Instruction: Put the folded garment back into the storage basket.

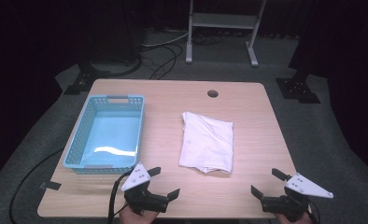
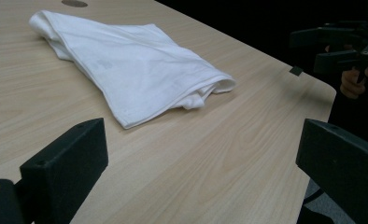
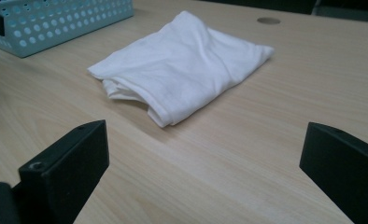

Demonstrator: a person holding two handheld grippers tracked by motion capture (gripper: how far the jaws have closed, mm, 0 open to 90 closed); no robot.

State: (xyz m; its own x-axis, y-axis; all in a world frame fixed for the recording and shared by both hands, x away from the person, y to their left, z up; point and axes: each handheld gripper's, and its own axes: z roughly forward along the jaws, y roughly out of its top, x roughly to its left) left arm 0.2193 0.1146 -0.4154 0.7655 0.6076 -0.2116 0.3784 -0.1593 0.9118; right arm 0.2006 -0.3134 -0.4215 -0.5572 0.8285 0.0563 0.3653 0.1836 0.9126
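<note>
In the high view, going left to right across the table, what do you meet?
Blue basket → left gripper at the near edge → folded white cloth → right gripper at the near edge. Both grippers have their jaws open and hold nothing; the cloth lies apart from the basket.

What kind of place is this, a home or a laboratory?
Probably a lab or recording studio: a bare wooden table under dark curtains, loose cables on a grey floor, and a metal equipment stand behind. Nothing looks domestic.

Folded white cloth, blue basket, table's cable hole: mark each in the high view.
folded white cloth (image 1: 206,142), high view, middle of top layer
blue basket (image 1: 79,135), high view, left wall
cable hole (image 1: 213,93), high view, its centre
</note>
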